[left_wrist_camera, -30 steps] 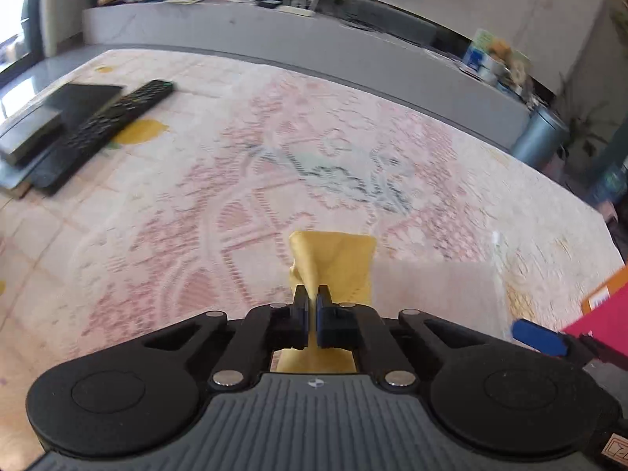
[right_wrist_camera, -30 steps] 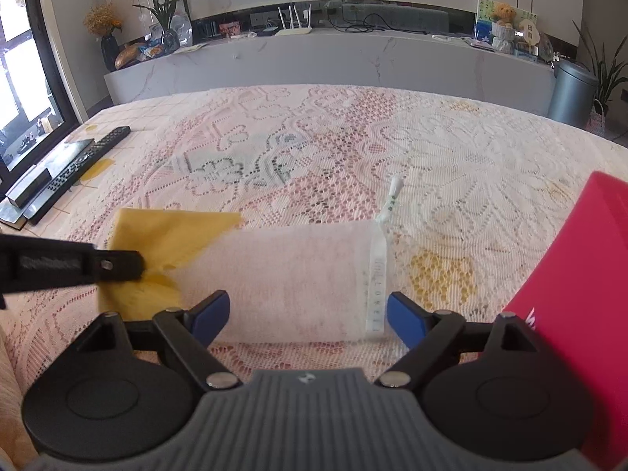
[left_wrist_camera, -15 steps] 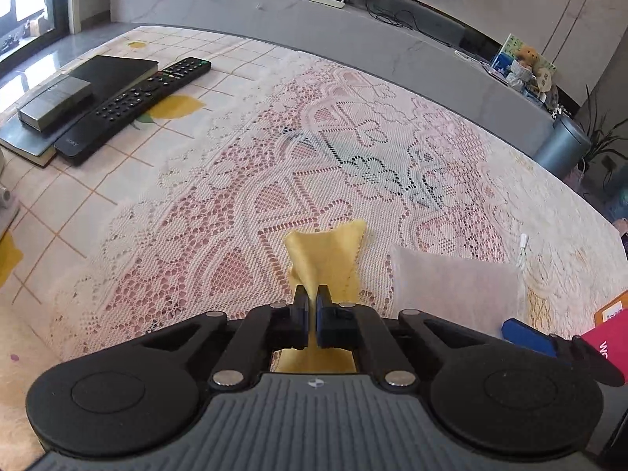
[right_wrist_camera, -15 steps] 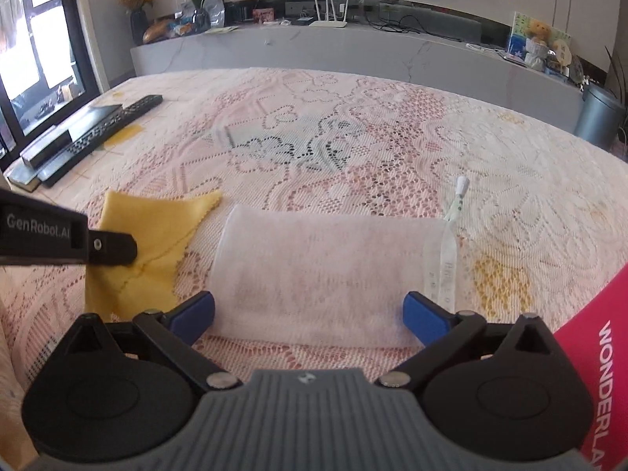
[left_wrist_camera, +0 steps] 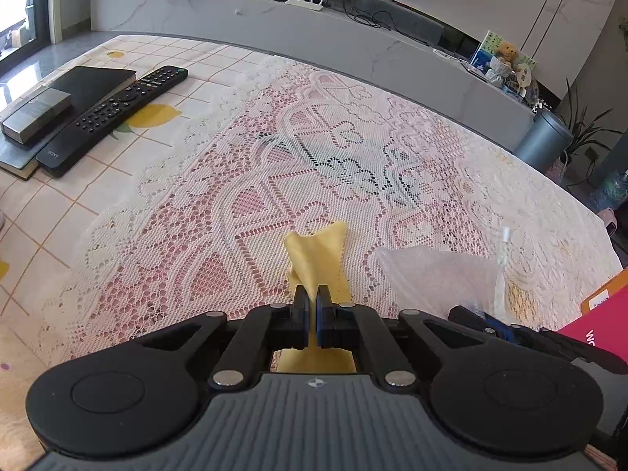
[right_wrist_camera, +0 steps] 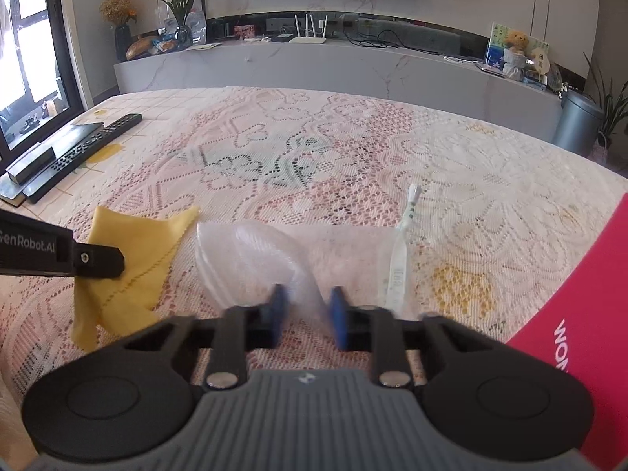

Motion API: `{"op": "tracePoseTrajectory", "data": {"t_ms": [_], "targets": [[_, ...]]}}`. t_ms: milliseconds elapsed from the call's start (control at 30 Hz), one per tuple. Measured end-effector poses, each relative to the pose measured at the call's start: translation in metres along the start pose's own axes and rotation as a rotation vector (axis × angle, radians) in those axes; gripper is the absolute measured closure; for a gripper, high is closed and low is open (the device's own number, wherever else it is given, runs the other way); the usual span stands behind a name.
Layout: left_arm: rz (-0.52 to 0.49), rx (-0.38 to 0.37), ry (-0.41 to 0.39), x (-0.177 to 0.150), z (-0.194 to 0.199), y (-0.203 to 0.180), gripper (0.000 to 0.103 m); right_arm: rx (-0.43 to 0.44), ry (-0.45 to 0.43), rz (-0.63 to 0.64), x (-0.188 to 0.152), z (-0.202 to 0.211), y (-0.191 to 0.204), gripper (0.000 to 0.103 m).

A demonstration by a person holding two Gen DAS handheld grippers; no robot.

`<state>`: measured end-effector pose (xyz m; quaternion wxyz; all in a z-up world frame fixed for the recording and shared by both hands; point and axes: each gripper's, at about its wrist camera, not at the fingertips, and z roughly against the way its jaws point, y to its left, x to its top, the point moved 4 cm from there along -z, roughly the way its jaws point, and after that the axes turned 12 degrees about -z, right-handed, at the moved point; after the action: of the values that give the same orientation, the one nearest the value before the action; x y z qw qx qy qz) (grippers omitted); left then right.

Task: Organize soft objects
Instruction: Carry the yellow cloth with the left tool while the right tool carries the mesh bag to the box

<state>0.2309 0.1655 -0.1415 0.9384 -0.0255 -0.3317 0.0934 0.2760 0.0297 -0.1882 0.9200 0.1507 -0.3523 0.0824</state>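
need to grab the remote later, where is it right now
The remote lies at the far left of the table in both views, beside a black book, well clear of the yellow cloth.

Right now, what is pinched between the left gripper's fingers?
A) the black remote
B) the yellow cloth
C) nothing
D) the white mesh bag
B: in the left wrist view the left gripper is shut on the yellow cloth, lifted off the lace cover; the white mesh bag lies by the right gripper.

Remote [left_wrist_camera: 114, 117] beside black box [left_wrist_camera: 37, 112]; red book [right_wrist_camera: 581, 314]
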Motion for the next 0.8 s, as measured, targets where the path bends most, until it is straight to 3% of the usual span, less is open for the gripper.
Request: {"op": "tracePoseTrajectory", "data": {"t_ms": [200,433,600,800], "targets": [[0.006,-0.034,-0.048,0.002,0.01,-0.001,0.1,0.021,-0.036,-0.004,0.006,0.019,0.006,0.103],[0.024,-0.126,-0.127,-0.001,0.043,-0.007,0.1,0.078,-0.073,-0.049,0.014,0.067,0.006,0.103],[0.035,-0.132,-0.203,-0.01,0.079,-0.017,0.1,0.13,-0.104,-0.08,0.014,0.107,0.007,0.103],[0.075,-0.135,-0.238,-0.022,0.119,-0.034,0.1,0.177,-0.142,-0.13,0.009,0.161,0.007,0.103]]}}
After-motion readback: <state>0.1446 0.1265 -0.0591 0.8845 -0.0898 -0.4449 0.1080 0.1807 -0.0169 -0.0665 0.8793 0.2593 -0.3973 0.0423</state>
